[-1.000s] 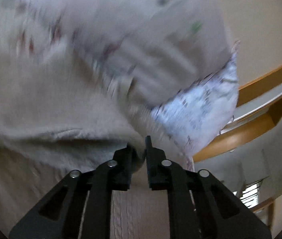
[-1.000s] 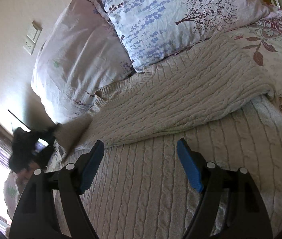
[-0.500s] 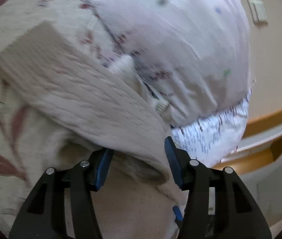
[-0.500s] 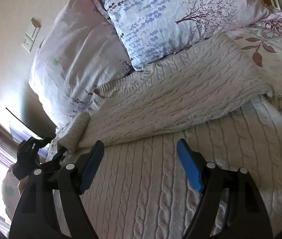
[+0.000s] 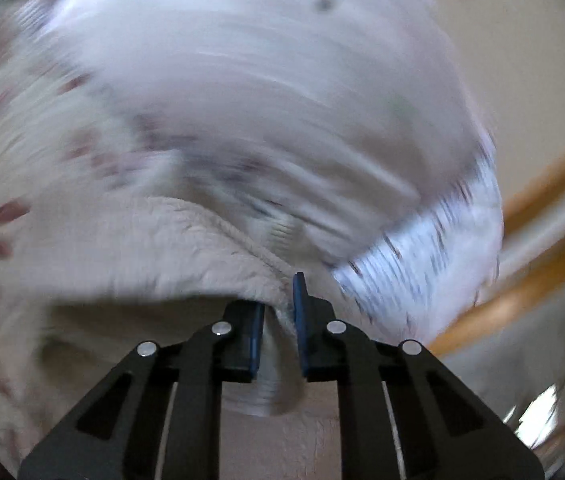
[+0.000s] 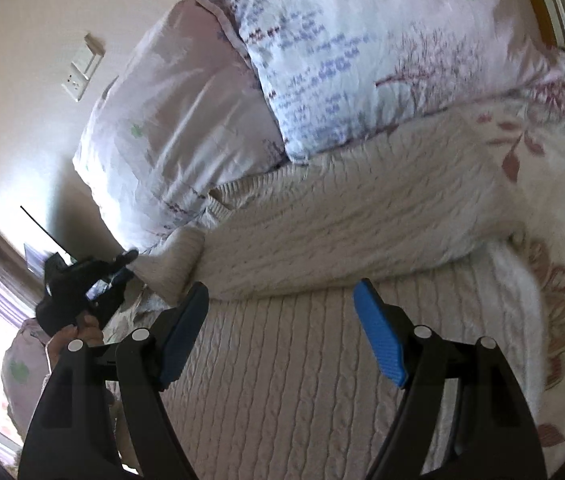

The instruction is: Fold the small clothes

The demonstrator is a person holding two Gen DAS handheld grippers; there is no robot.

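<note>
A cream cable-knit sweater (image 6: 322,248) lies on the bed, its upper part folded over the lower part. My right gripper (image 6: 282,312) is open and empty, hovering above the sweater's lower part. My left gripper (image 5: 278,312) is shut on the sweater's sleeve (image 5: 186,252), pinching the knit fabric between its blue pads. In the right wrist view the left gripper (image 6: 130,258) shows at the far left, holding the rolled sleeve end (image 6: 180,260). The left wrist view is blurred by motion.
Two pillows lean against the wall behind the sweater: a pale pink one (image 6: 178,120) and a floral white one (image 6: 382,52). The floral bedspread (image 6: 554,208) runs to the right. A wall switch (image 6: 82,68) and a wooden headboard (image 5: 542,280) are visible.
My left gripper was open around the sleeve half a second ago and has now shut on it and is moving. The right gripper has tilted slightly and stays open.
</note>
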